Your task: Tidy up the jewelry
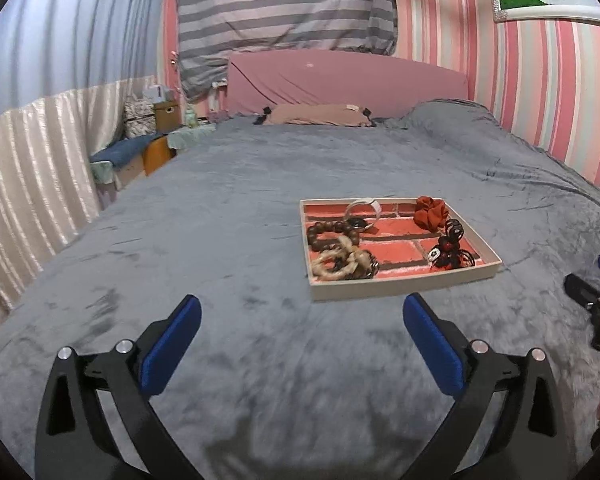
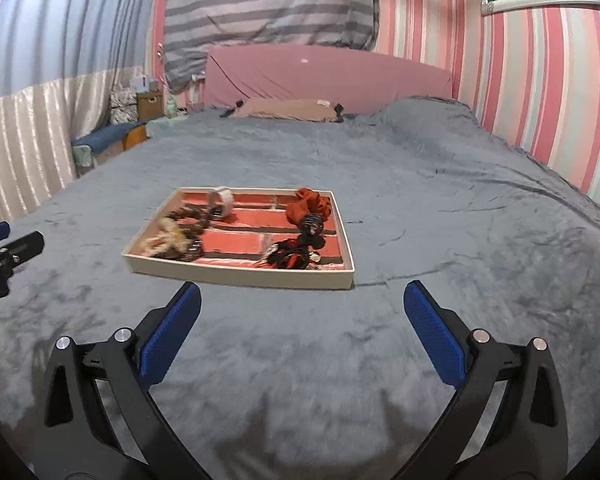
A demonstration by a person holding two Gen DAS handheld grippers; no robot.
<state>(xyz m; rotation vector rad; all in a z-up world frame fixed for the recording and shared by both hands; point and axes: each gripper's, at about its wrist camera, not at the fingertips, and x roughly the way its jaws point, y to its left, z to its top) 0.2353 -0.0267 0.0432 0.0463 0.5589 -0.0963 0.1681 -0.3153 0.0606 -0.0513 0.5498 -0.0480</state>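
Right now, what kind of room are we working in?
Most likely a bedroom: the tray of jewelry sits on a bed covered by a grey blanket, with a pillow against a pink headboard.

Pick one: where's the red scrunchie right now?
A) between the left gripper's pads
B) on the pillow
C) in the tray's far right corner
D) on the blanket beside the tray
C: the red scrunchie lies inside the tray, at its far right corner, behind the black hair ties; both grippers' jaws stand open with nothing between them.
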